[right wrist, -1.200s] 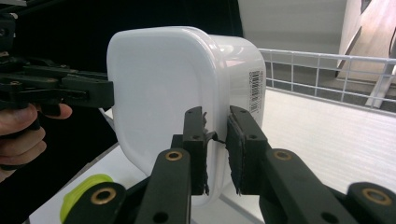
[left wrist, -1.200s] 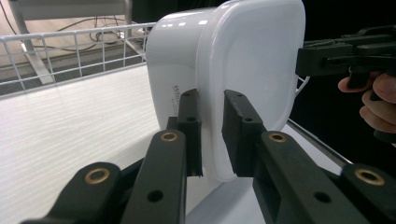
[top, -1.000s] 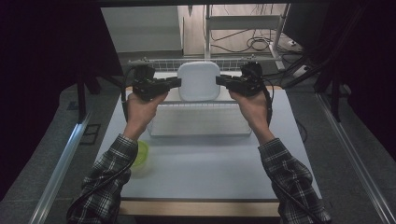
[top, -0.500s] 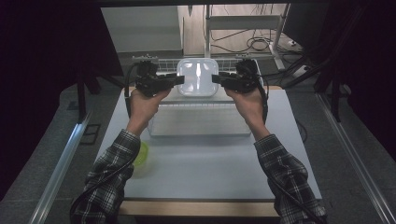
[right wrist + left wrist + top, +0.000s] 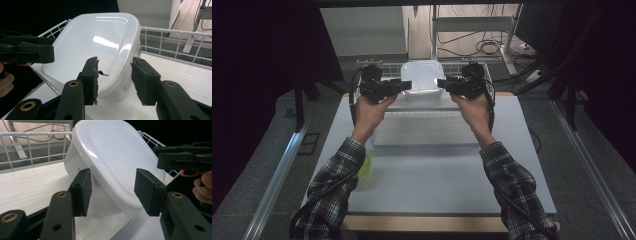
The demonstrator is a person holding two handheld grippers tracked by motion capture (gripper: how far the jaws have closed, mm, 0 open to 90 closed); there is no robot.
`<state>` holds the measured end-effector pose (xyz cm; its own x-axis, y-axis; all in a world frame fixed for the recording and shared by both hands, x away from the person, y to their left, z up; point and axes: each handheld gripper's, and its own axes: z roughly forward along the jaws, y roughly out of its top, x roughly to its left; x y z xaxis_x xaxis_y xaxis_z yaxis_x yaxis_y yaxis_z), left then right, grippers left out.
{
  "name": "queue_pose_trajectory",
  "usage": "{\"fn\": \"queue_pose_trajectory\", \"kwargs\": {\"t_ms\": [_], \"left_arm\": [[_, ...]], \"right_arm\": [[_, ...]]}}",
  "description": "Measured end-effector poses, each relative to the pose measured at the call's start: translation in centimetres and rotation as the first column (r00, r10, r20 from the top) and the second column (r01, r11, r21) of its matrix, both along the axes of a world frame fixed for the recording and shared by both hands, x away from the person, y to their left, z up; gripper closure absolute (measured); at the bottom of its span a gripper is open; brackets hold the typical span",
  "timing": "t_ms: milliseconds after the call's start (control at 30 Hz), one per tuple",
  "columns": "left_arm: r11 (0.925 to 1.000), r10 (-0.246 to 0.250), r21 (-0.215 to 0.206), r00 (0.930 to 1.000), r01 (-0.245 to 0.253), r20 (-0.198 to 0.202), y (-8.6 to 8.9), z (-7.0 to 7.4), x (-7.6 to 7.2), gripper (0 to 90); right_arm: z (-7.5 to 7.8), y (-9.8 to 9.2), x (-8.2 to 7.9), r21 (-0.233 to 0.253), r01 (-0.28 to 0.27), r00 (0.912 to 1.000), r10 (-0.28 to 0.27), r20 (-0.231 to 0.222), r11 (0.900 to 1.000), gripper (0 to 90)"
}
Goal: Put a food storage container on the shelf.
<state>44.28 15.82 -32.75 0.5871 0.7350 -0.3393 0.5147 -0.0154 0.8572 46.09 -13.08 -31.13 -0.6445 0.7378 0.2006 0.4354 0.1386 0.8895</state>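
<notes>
A grey table [image 5: 432,175] spans the lower half of the high view, with a white wire basket [image 5: 484,72] at its far edge, upper centre of the frame. Inside the basket sits a white lidded plastic container [image 5: 422,80], apparently just placed there or about to be lifted. The left gripper [image 5: 404,86] and right gripper [image 5: 443,84] flank its sides, jaws apart around the lid's rim and gripping nothing, one from each side, probably to keep it level.

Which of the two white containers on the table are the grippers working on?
The lidded white tub in the wire basket at the far edge. The left gripper and right gripper flank it, both open. The long clear bin sits nearer, untouched.
</notes>
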Motion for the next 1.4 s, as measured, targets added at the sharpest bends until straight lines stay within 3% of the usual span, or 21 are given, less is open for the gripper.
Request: {"fn": "queue_pose_trajectory", "kwargs": {"t_ms": [233,367,500,600,667,733,1033,1233,1400], "left_arm": [[0.9984,0.033,0.045,0.9993,-0.034,0.018,-0.2,0.4,0.8,46.5],[0.9984,0.042,0.038,0.9990,-0.043,0.016,-0.2,0.4,1.1,46.1],[0.9974,0.055,0.045,0.9982,-0.056,0.027,-0.1,0.3,1.4,42.0],[0.9955,0.052,0.077,0.9971,-0.056,0.055,-0.1,0.4,1.3,32.5],[0.9962,0.044,0.072,0.9966,-0.049,0.069,-0.1,0.4,1.1,28.4],[0.9981,0.021,0.056,0.9963,-0.025,0.083,0.1,0.5,0.7,25.1],[0.9896,-0.069,0.135,0.9880,0.050,0.138,-0.4,0.1,-2.1,10.8],[0.9812,-0.120,0.170,0.9798,0.092,0.160,-0.5,-0.9,-4.3,6.8],[0.9738,-0.143,0.202,0.9715,0.104,0.189,-0.7,-1.9,-6.1,5.1]], "right_arm": [[-0.1,0.2,0.1,0.012,0.007,1.0000,-0.007,0.004,1.000,56.2],[-0.1,0.1,0.5,0.021,0.016,0.9999,-0.016,0.002,1.000,53.9],[-0.3,0.1,0.7,0.027,0.033,0.9994,-0.033,0.011,0.999,49.1],[-0.2,0.1,0.7,0.010,0.039,0.9987,-0.040,0.032,0.999,41.0],[-0.1,-0.2,0.5,0.016,0.033,0.9985,-0.033,0.043,0.999,37.1],[-0.1,-0.7,0.3,0.035,0.027,0.9985,-0.028,0.047,0.999,34.1],[-1.0,-2.2,-1.0,0.060,-0.033,0.9984,0.030,0.048,0.998,22.5],[-1.7,-2.8,-2.6,0.039,-0.079,0.9948,0.076,0.068,0.996,15.2],[-2.2,-2.9,-4.0,-0.006,-0.111,0.9895,0.112,0.092,0.994,9.9]]}}
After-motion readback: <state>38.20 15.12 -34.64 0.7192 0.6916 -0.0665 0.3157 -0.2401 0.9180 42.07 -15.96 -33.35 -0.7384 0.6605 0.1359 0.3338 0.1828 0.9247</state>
